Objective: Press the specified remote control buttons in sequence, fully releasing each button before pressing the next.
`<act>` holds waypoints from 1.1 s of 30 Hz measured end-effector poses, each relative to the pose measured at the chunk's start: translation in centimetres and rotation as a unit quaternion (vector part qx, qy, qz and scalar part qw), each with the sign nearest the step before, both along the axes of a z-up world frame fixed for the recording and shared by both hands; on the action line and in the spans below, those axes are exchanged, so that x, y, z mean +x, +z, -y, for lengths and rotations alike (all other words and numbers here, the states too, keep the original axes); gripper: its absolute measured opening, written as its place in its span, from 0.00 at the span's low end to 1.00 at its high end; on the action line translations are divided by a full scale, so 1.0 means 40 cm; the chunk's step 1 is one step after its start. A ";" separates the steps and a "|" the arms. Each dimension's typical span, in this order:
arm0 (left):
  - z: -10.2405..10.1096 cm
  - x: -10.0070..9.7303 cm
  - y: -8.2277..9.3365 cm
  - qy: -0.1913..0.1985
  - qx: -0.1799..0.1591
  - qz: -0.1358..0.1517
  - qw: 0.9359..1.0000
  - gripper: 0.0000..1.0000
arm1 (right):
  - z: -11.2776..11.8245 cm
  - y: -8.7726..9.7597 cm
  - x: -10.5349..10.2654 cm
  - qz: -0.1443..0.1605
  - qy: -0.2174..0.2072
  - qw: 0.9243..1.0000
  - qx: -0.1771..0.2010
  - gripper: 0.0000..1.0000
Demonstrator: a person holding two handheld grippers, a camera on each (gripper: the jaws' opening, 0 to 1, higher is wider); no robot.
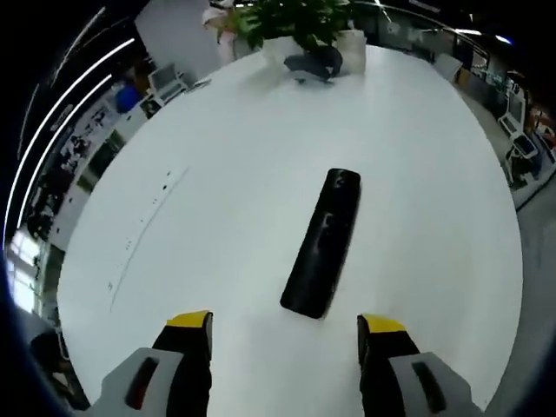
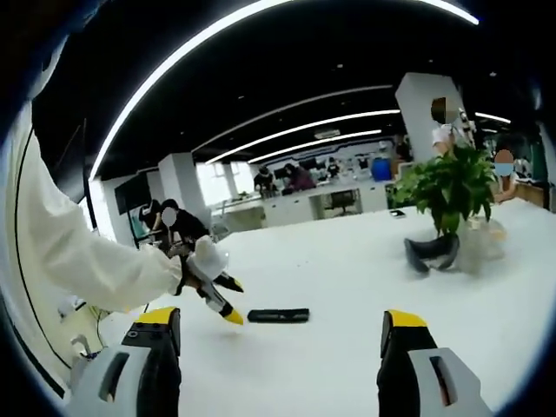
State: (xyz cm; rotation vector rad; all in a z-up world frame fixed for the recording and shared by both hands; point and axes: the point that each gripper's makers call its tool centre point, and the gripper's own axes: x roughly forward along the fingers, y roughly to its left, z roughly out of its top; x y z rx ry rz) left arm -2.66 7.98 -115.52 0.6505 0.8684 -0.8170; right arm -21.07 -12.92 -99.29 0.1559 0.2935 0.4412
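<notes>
Remote lying on the table ahead of my jaws, plant at the far edge.

My left gripper point(image 1: 285, 334) is hovering just short of the remote point(image 1: 323, 242), which is lying flat on the table point(image 1: 217, 156), running away from me. Behind it, the plant point(image 1: 291, 22) is standing at the far edge. In the right gripper view, my right gripper point(image 2: 282, 334) is hanging back, with the left one beside the remote's left end and the plant off to the right.
</notes>
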 end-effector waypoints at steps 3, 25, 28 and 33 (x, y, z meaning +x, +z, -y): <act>-0.013 -0.044 0.032 0.003 -0.010 0.021 1.000 0.83 | -0.004 -0.028 -0.004 -0.014 0.009 1.000 -0.013 0.97; -0.045 -0.388 0.154 0.152 -0.210 0.042 0.965 1.00 | -0.027 -0.089 -0.044 -0.049 0.042 0.998 -0.020 0.99; -0.059 -0.411 0.163 0.158 -0.209 0.054 0.964 1.00 | -0.026 -0.098 -0.052 -0.056 0.041 0.997 -0.018 0.99; -0.069 -0.434 0.174 0.156 -0.198 0.075 0.965 1.00 | -0.019 -0.114 -0.063 -0.063 0.041 0.997 -0.031 0.99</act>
